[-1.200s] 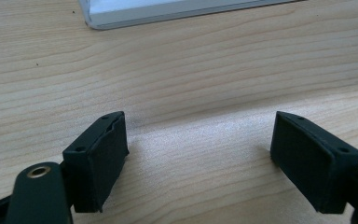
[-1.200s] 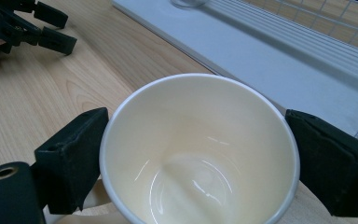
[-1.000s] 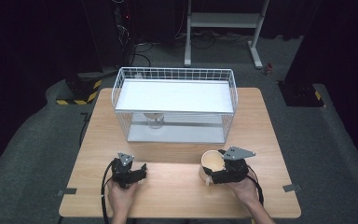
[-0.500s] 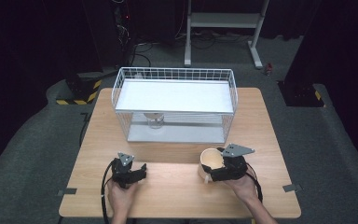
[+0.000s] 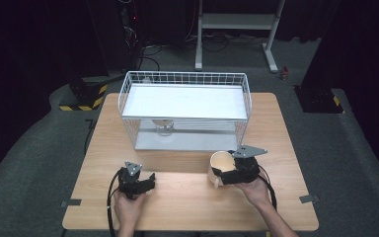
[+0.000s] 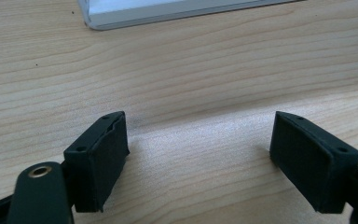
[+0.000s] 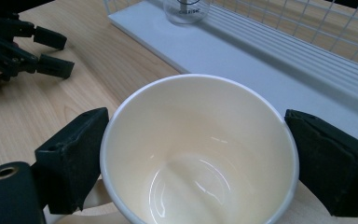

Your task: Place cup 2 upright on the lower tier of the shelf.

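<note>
While the task looks like moving the mug (image 5: 221, 167) toward the wire rack (image 5: 185, 109), we judge it early: mug grasped, not yet placed. In the high view the mug sits at lower right of centre on the table (image 5: 187, 197), just in front of the rack's open front, near it but apart. We can't tell from that view if the mug is lifted or resting on the wood. A small glass jar (image 5: 164, 127) stands already on the rack's lower shelf, upper centre of the frame. Left to do, as we read it: carry the mug forward and set it on a shelf, then let go.

Jaws next. In the right gripper view the right gripper (image 7: 200, 154) straddles the mug (image 7: 200, 154), one black pad at each side of the rim, left pad touching the rim at the lower left of the frame, right pad against the wall at the right edge. Spread wide, because the mug is wide; we read this as a grip. Mug is upright, empty, handle stub showing at the bottom left.

In the left gripper view the left gripper (image 6: 198, 154) shows jaws roughly half apart, nothing between them, bare wood under. It hangs low over the table, holding nothing. The high view puts it at lower left (image 5: 139, 182), well apart from the mug.
</note>
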{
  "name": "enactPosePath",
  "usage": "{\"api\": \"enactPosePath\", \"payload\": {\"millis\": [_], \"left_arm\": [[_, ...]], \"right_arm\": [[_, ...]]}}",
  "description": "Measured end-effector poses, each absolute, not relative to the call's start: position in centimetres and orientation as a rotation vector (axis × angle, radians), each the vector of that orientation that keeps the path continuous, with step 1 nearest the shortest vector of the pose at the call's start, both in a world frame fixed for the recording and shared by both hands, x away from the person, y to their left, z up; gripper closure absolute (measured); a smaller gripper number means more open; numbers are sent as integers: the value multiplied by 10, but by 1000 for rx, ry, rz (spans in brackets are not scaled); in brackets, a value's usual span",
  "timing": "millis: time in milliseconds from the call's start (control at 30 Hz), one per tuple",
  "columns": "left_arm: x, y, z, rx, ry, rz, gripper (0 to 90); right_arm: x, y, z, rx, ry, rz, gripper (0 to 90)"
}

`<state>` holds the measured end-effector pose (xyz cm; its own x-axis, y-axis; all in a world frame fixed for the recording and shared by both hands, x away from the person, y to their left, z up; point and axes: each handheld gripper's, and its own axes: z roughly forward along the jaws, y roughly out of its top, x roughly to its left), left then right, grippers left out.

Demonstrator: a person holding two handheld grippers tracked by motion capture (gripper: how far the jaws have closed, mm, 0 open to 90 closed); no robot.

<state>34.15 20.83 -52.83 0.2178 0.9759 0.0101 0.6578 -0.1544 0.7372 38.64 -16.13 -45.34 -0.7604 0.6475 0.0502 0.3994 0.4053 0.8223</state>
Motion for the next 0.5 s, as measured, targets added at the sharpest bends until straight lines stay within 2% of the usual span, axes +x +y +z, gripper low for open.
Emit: {"api": "enactPosePath", "payload": {"millis": [500], "left_arm": [[342, 208, -528, 1889, 1506, 675, 195]], "right_arm": [[408, -143, -444, 924, 2383, 1243, 98]]}}
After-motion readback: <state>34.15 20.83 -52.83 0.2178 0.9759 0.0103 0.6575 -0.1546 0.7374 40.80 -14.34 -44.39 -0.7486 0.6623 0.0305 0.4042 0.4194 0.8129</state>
